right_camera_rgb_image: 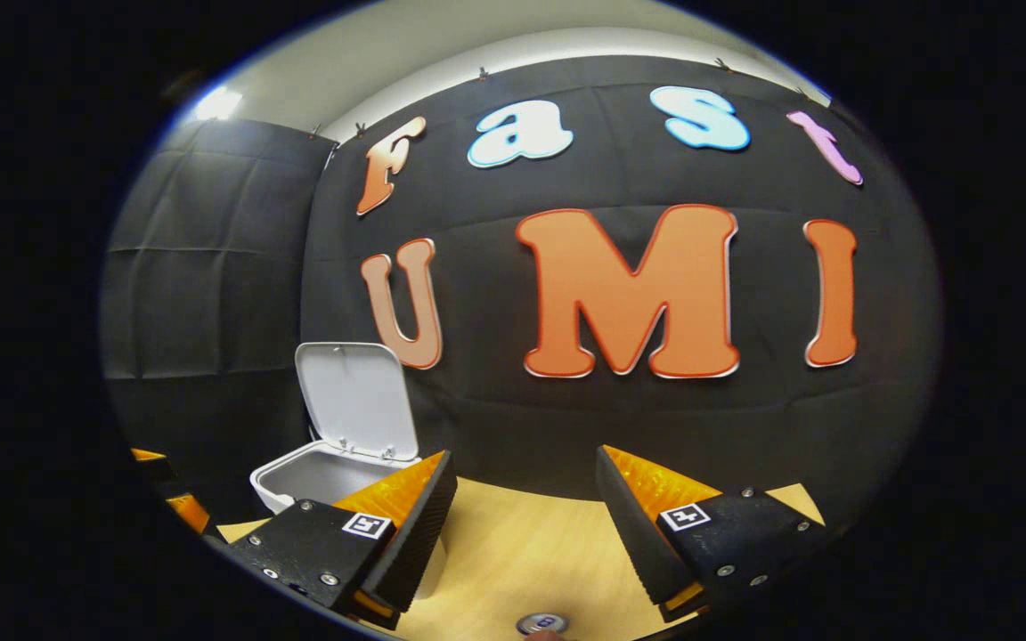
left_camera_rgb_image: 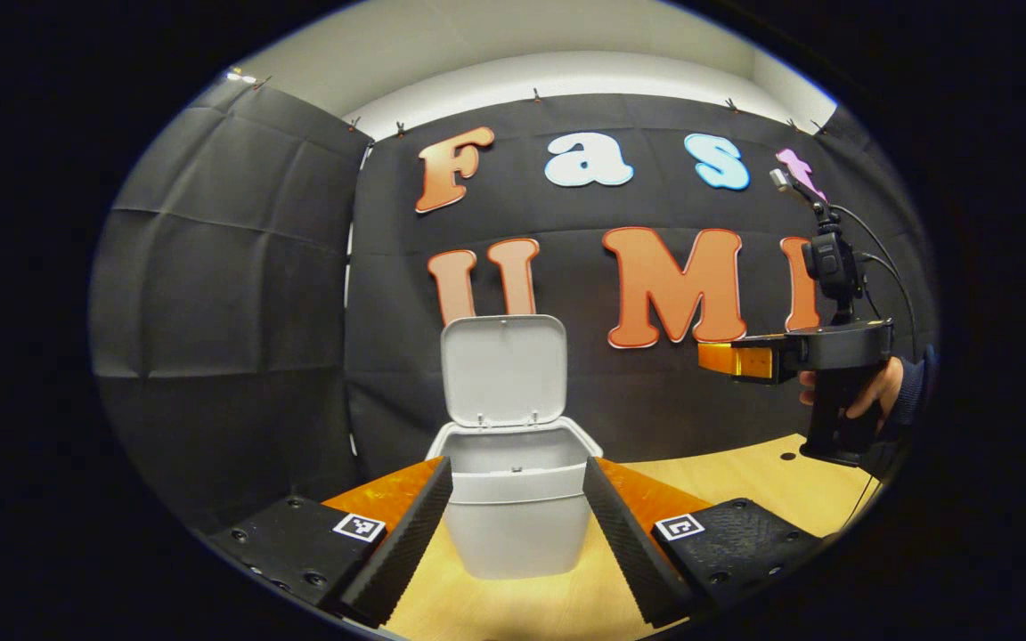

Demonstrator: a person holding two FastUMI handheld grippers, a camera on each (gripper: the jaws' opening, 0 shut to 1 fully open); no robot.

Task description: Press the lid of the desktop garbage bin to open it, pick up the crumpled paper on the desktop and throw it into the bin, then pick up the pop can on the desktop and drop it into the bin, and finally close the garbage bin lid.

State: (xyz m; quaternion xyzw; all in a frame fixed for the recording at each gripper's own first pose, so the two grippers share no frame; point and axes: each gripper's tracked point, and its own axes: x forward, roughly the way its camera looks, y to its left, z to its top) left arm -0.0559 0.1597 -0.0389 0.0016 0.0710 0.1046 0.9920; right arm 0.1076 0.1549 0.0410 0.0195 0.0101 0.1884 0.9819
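Note:
The grey desktop bin point(left_camera_rgb_image: 517, 525) stands on the wooden table straight ahead in the left gripper view, its lid point(left_camera_rgb_image: 504, 369) swung up and upright. My left gripper point(left_camera_rgb_image: 517, 467) is open, and its fingers flank the bin's front without pressing on it. The right gripper point(left_camera_rgb_image: 707, 357) hovers high to the right of the bin, held by a hand point(left_camera_rgb_image: 874, 392). In the right gripper view my right gripper point(right_camera_rgb_image: 524, 458) is open and holds nothing. The bin point(right_camera_rgb_image: 299, 476) lies to its lower left with the lid point(right_camera_rgb_image: 357, 401) up. The pop can's top point(right_camera_rgb_image: 541, 623) peeks in just below the fingers.
The black cloth wall stands close behind the bin. Bare wooden table point(left_camera_rgb_image: 745, 481) stretches to the right of the bin. The left gripper's fingers point(right_camera_rgb_image: 176, 507) show at the far left edge of the right gripper view.

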